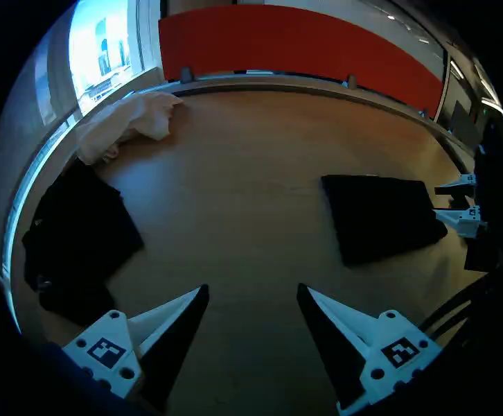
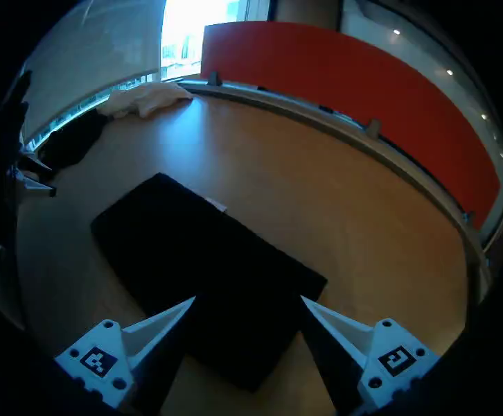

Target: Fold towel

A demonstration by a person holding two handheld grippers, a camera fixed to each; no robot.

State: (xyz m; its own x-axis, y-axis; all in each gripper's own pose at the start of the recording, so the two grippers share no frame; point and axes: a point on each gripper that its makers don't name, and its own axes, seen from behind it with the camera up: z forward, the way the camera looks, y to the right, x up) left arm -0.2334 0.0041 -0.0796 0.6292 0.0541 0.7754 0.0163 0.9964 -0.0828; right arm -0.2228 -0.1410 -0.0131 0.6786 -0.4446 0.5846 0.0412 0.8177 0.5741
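Observation:
A black towel (image 2: 203, 270) lies flat on the wooden table (image 2: 362, 229), folded into a rectangle. My right gripper (image 2: 248, 301) is open above the towel's near end, its jaws set wide with nothing gripped between them. In the left gripper view the same towel (image 1: 383, 215) sits to the right, with the right gripper (image 1: 459, 204) at its far edge. My left gripper (image 1: 251, 295) is open over bare table (image 1: 251, 180), well apart from the towel. It also appears small at the far left of the right gripper view, left gripper (image 2: 33, 177).
A crumpled white cloth (image 1: 130, 121) lies at the table's back corner by the window, also seen as white cloth (image 2: 144, 99). A heap of black cloth (image 1: 78, 236) sits along the left edge. A red divider panel (image 1: 300, 48) runs behind the table's far rim.

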